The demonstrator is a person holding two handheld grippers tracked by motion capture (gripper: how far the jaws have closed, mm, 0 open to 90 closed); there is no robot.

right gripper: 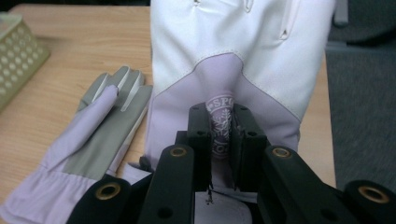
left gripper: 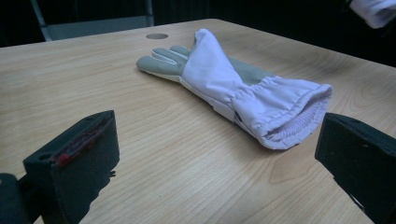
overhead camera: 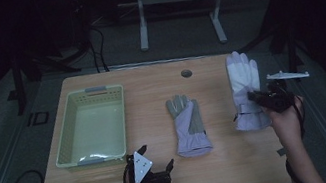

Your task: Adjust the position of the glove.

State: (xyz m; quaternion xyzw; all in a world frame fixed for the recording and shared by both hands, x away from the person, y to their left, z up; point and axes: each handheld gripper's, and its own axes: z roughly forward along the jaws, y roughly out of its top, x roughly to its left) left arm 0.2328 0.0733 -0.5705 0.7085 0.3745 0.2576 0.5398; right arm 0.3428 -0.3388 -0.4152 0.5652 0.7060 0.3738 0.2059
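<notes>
Right tongs pinching white glove, palm-down.

A pale wooden worktop has a small round hole near the middle of its far edge. Beyond that edge, a grey metal frame stands on the grey floor. Dark cables trail past the worktop's far left corner.
</notes>
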